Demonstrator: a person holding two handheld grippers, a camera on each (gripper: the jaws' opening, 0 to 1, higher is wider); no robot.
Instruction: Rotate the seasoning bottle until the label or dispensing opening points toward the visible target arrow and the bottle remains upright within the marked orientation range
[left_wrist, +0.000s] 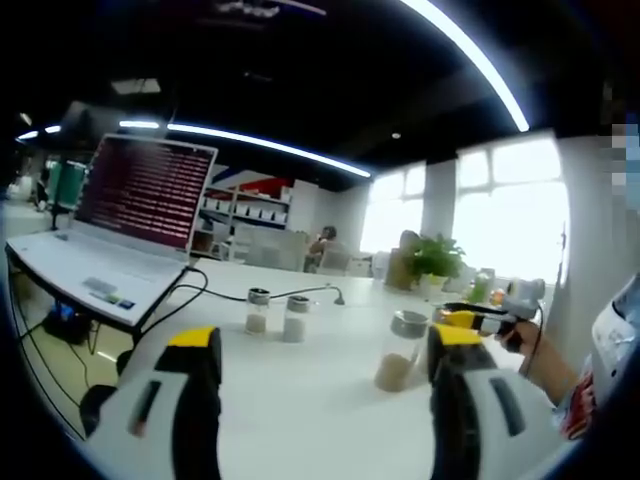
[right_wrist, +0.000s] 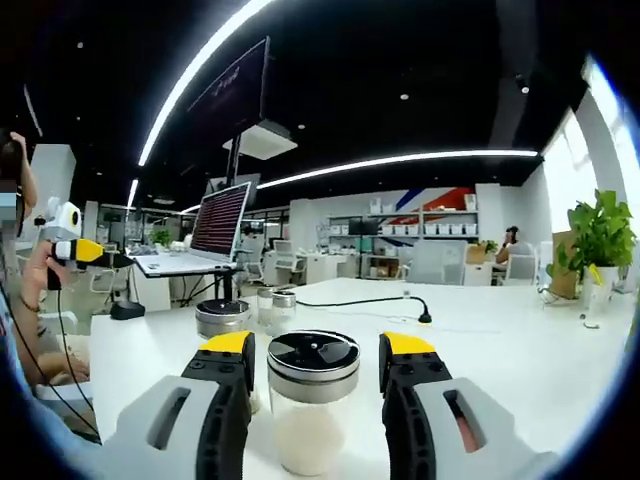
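The right tongs (right_wrist: 312, 362) stand spread, their yellow-tipped jaws on either side of a clear glass seasoning bottle with a black-and-chrome cap (right_wrist: 312, 400), which stands on the white worktop (right_wrist: 520, 350) with pale powder in its lower part. Whether the jaws touch the glass I cannot tell; a narrow gap seems to show on each side, so I judge the grip not yet closed. The left tongs (left_wrist: 325, 365) are released and hold nothing, hovering over the worktop with a second clear shaker of brownish seasoning (left_wrist: 398, 352) just ahead, towards the right jaw. A pair of small shakers (left_wrist: 276, 313) stands farther back, near a black cable (left_wrist: 300, 293) and an open laptop (left_wrist: 120, 225).

By my reckoning the turning is barely begun, if at all: no target arrow is visible, and no label shows on the bottle. Its long axis stands upright, cap upward; which way the opening faces I cannot make out.
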